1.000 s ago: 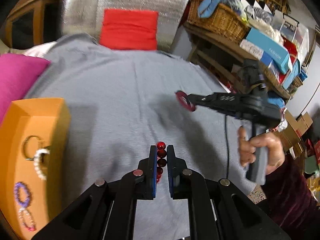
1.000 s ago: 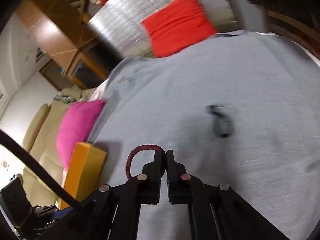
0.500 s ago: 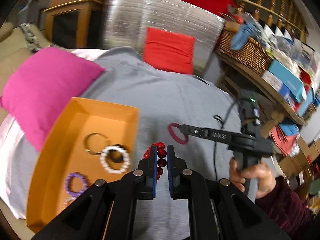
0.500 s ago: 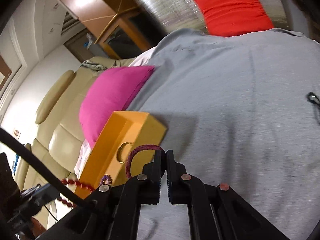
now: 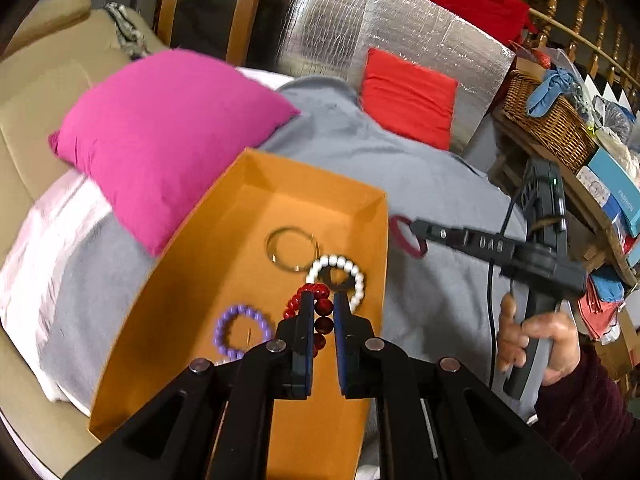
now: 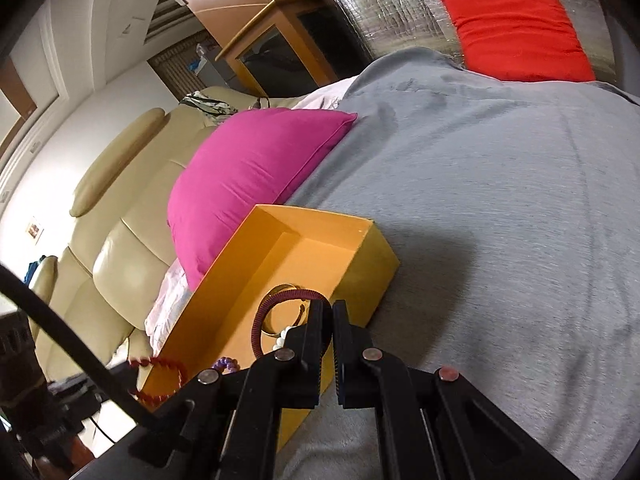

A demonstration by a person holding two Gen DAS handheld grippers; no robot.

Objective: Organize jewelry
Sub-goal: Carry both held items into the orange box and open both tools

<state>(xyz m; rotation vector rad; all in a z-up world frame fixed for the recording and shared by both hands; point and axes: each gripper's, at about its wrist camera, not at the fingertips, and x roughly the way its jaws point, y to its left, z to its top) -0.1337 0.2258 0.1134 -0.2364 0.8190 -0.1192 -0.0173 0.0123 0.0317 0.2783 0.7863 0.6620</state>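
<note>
An open orange box (image 5: 332, 194) (image 6: 372, 264) lies on the grey blanket. Inside it rest a gold ring bangle (image 5: 292, 248), a white bead bracelet (image 5: 340, 264) and a purple bead bracelet (image 5: 240, 326). My left gripper (image 5: 320, 300) hangs above the box, shut on a red bead bracelet (image 5: 316, 292) (image 6: 160, 376). My right gripper (image 6: 330, 308) (image 5: 416, 226), held in a hand (image 5: 536, 340), is shut on a dark red cord bracelet (image 6: 276, 308) (image 5: 406, 238). It hovers just right of the box's near right wall.
A pink cushion (image 5: 160, 136) leans against the box's far left side. A red cushion (image 5: 408, 96) sits at the blanket's back against a silver foil panel (image 5: 384, 28). Cluttered wooden shelves with a wicker basket (image 5: 548, 120) stand right. A beige sofa (image 6: 104, 248) is left.
Both grippers have swung left across the blanket with their bracelets. The left one now hangs over the orange box, and the right one has come up beside the box's right wall.
</note>
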